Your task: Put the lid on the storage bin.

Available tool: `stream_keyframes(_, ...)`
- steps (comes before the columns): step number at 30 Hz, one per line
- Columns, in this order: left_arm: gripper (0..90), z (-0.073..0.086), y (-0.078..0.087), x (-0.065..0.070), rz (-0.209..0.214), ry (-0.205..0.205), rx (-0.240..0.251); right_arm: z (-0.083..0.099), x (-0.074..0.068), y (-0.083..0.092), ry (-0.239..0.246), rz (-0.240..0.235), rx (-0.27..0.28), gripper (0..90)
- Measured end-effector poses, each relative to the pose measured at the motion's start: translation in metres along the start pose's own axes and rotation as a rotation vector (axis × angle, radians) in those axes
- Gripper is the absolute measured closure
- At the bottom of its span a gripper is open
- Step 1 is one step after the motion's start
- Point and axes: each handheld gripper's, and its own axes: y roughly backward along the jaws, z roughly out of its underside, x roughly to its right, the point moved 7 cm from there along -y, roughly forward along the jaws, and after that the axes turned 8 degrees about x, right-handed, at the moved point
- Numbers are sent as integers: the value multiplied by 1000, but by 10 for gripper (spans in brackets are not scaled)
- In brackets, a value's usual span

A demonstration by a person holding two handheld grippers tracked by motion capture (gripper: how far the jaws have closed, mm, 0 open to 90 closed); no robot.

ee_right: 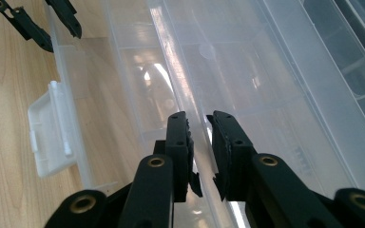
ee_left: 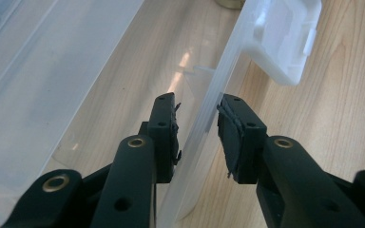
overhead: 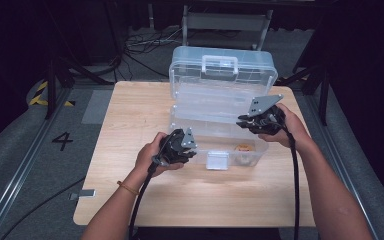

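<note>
A clear plastic toolbox [overhead: 260, 145] stands on the wooden table [overhead: 130, 125] with its lid [overhead: 222, 75] swung up and back. My left gripper [overhead: 194, 150] straddles the box's front wall [ee_left: 204, 118], left of the white latch [ee_left: 285, 42]. That wall runs between the pads, with a thin gap at the left pad, so the jaws are open. My right gripper [overhead: 242, 122] reaches in from the right and straddles the rim of the inner clear tray [ee_right: 180, 71]. The rim passes between the pads without being squeezed. The left gripper [ee_right: 62, 38] also shows at the front wall in the right gripper view.
A small orange-brown item [overhead: 243, 147] lies on the box floor near the front right. The latch [overhead: 217, 160] hangs over the front wall. Bare tabletop lies in front of and left of the box. Beyond the table are cables [overhead: 145, 45] and a metal stand [overhead: 225, 22].
</note>
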Motion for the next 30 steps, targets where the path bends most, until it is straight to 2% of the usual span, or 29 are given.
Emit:
stream_keyframes(2, 681, -2, 6, 0, 12, 12, 31, 0, 0, 0, 1, 8, -1, 773)
stream_keyframes(5, 695, -3, 15, -2, 0, 3, 51, 3, 1, 2, -4, 16, -6, 767)
stream_keyframes(9, 699, -2, 27, -5, -7, 19, 84, 7, 3, 6, -16, 19, -1, 765)
stream_keyframes(13, 728, 2, 40, -12, -23, 24, 97, 10, 3, 10, -27, 33, 0, 760)
stream_keyframes(19, 759, 7, 58, -25, -47, 62, 145, 15, 5, 16, -35, 44, 10, 758)
stream_keyframes(20, 769, 9, 65, -31, -62, 84, 172, 16, 5, 17, -43, 48, 15, 760)
stream_keyframes(24, 787, 12, 73, -39, -85, 103, 199, 17, 5, 19, -43, 53, 21, 761)
stream_keyframes(28, 810, 14, 82, -52, -131, 146, 257, 18, 5, 20, -39, 58, 27, 766)
stream_keyframes(30, 824, 14, 85, -62, -160, 183, 288, 18, 5, 21, -41, 57, 25, 770)
